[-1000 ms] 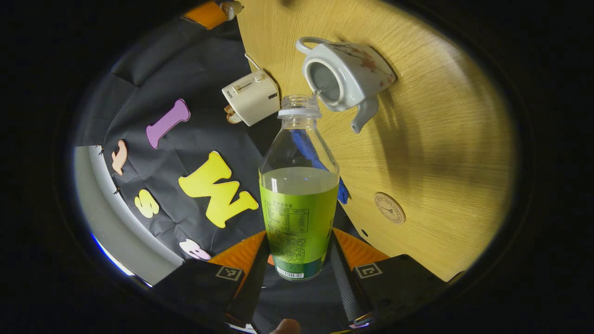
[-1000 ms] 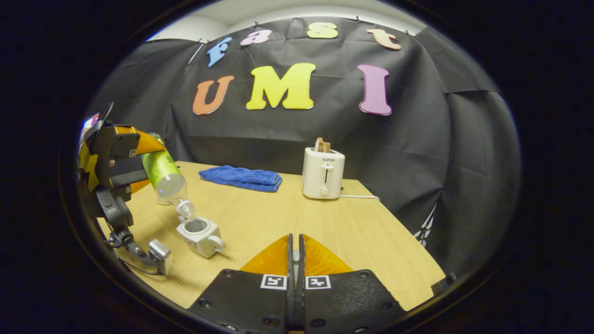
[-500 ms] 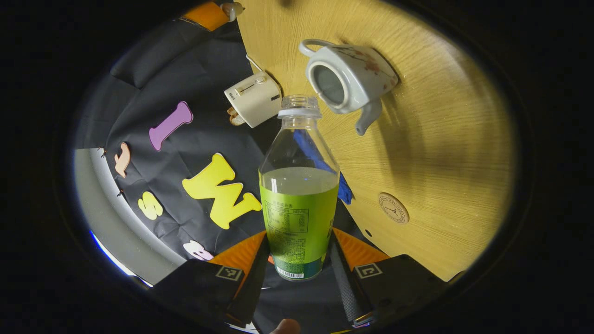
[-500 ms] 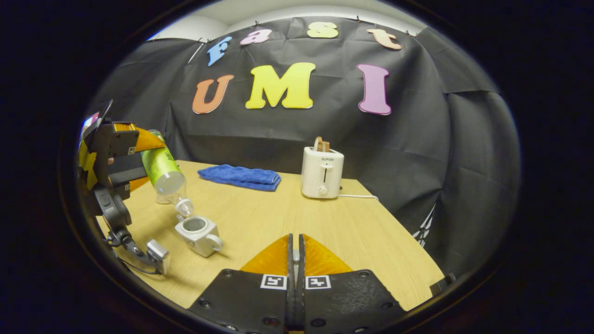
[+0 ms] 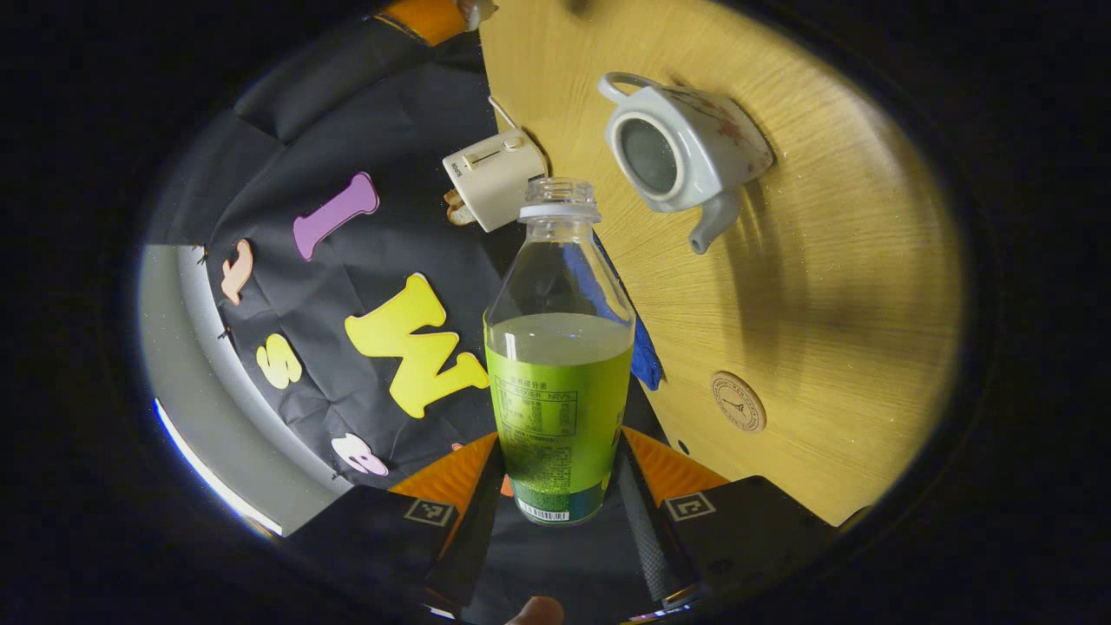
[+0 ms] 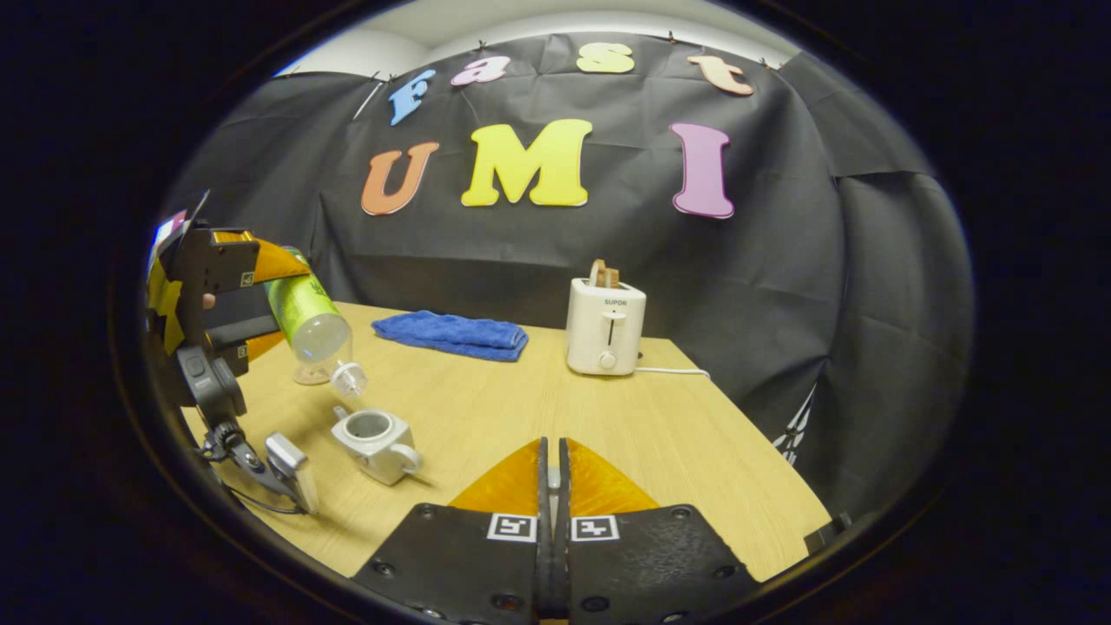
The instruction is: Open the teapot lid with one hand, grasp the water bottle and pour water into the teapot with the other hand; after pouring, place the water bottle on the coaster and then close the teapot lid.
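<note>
My left gripper (image 5: pixel 560 456) is shut on a clear water bottle (image 5: pixel 560 373) with a green label, uncapped and partly full. In the right gripper view the bottle (image 6: pixel 317 325) is tilted mouth-down in the left gripper (image 6: pixel 239 291), its mouth a little above and left of the open white teapot (image 6: pixel 375 443). The teapot (image 5: pixel 686 148) stands lidless on the wooden table, with dark water inside. A round coaster (image 5: pixel 739 401) lies on the table. My right gripper (image 6: pixel 548 473) is shut; in the left gripper view it holds the white teapot lid (image 5: pixel 479 9) off to the side.
A white toaster (image 6: pixel 605 325) with toast stands at the back of the table (image 6: pixel 538 408), its cord trailing right. A folded blue towel (image 6: pixel 451 334) lies at the back, left of the toaster. The table's right edge drops off by the black wall.
The bottle's mouth has lifted up and away from the teapot's opening, and the pouring has stopped. The right gripper has stayed still.
</note>
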### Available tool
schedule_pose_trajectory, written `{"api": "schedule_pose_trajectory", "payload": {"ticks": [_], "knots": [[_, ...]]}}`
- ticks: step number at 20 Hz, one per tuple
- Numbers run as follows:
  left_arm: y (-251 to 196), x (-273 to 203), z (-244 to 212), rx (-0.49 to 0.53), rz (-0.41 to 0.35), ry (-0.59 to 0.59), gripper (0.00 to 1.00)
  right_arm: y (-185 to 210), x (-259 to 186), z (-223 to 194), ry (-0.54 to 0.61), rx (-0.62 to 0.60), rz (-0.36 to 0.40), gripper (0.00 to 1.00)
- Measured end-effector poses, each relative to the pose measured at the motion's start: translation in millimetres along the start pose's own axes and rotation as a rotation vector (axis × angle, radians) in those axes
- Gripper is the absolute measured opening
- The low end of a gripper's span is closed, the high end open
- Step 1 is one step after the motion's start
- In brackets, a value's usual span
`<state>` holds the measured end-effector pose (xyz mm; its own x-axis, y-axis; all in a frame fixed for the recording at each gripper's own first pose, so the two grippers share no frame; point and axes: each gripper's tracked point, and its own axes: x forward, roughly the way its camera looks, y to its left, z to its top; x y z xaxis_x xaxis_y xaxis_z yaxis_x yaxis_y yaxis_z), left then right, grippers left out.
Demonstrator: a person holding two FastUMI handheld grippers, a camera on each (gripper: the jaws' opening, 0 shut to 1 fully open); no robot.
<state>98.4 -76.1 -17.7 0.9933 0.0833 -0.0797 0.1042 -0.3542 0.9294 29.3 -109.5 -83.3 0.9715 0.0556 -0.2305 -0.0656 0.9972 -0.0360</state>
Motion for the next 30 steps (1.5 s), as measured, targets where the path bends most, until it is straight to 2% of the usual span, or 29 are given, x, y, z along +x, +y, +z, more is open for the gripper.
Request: {"api": "schedule_pose_trajectory", "payload": {"ticks": [6, 7, 8, 9, 10, 13, 19, 26, 30], "knots": [[-17, -5, -6, -0.268, -0.028, -0.024, 0.73, 4, -2, 16, -0.025, -0.005, -0.006, 0.0], [-20, -7, -7, -0.321, -0.035, -0.029, 0.7, 6, -3, 19, -0.029, -0.006, -0.005, 0.0], [-25, -9, -11, -0.384, -0.049, -0.029, 0.73, 9, -3, 23, -0.033, -0.007, -0.003, 0.0], [-31, -10, -14, -0.456, -0.068, -0.03, 0.7, 12, -3, 25, -0.038, -0.01, -0.003, 0.0], [-38, -11, -20, -0.533, -0.083, -0.023, 0.72, 14, -4, 30, -0.044, -0.013, -0.005, 0.0], [-46, -18, -37, -0.761, -0.105, -0.001, 0.72, 23, -6, 39, -0.052, -0.016, 0.001, 0.0], [-65, -14, -64, -1.287, -0.155, 0.027, 0.73, 39, -5, 50, -0.061, -0.012, 0.005, 0.0], [-49, 6, -68, -1.727, -0.116, -0.093, 0.73, 44, -9, 55, -0.058, 0.0, -0.014, 0.0], [-39, 42, -80, -1.877, -0.099, -0.138, 0.74, 41, -7, 53, -0.05, 0.016, -0.032, 0.0]]}}
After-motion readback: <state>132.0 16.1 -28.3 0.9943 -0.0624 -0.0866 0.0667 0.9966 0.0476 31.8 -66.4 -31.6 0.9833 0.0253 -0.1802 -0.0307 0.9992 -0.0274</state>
